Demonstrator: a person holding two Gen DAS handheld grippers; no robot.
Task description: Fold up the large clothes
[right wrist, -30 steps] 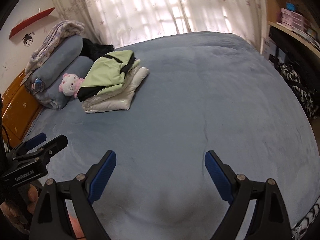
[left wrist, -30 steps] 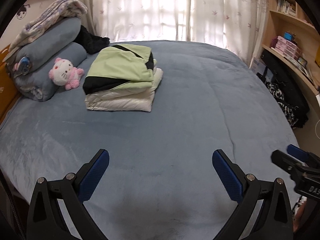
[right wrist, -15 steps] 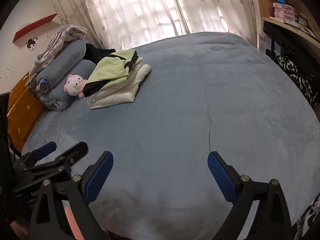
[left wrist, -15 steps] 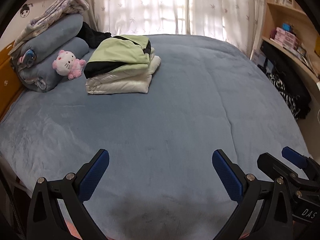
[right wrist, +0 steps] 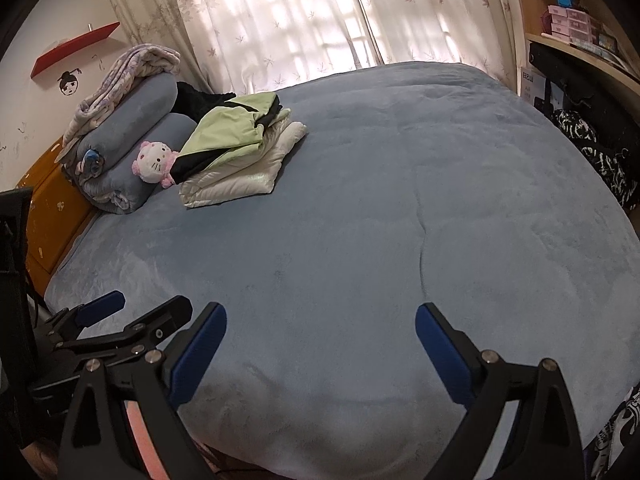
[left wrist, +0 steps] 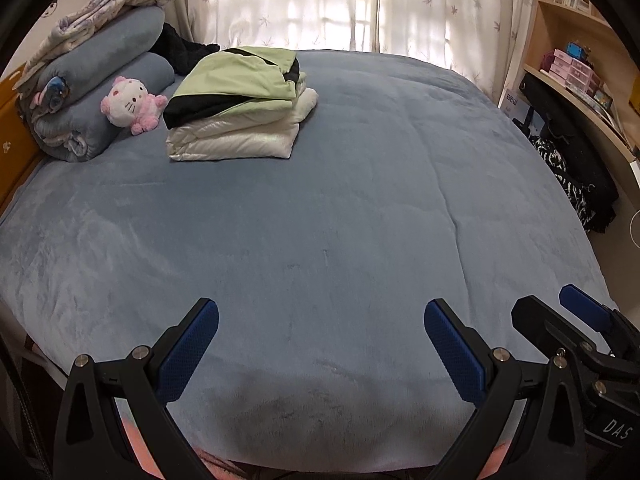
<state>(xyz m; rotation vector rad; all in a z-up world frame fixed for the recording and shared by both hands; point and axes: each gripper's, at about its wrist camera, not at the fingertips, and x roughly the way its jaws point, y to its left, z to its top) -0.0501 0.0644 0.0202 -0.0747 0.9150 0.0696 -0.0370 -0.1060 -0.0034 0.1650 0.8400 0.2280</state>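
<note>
The folded clothes (left wrist: 236,108) sit as a neat stack on the blue bed (left wrist: 340,220): a green and black garment (left wrist: 240,76) on top of a cream padded one (left wrist: 236,140). Taking the stack as the landmark, a pink plush toy (left wrist: 130,104) lies just beside it toward the headboard, rolled blue bedding (left wrist: 100,80) is piled behind the toy, and a dark garment (left wrist: 184,48) is bunched between the stack and the curtains (left wrist: 320,4). The stack probably sits up in that corner to keep the middle of the bed free for spreading out another large piece.

Both grippers hang over the near edge of the bed, well apart from the stack, with bare blanket between. The left gripper (left wrist: 320,344) has its jaws wide apart and nothing between them. The right gripper (right wrist: 320,344), just beside the left one, is likewise spread wide and empty. Neither touches any clothing, so this looks like a pause between garments, or the end of the job.
</note>
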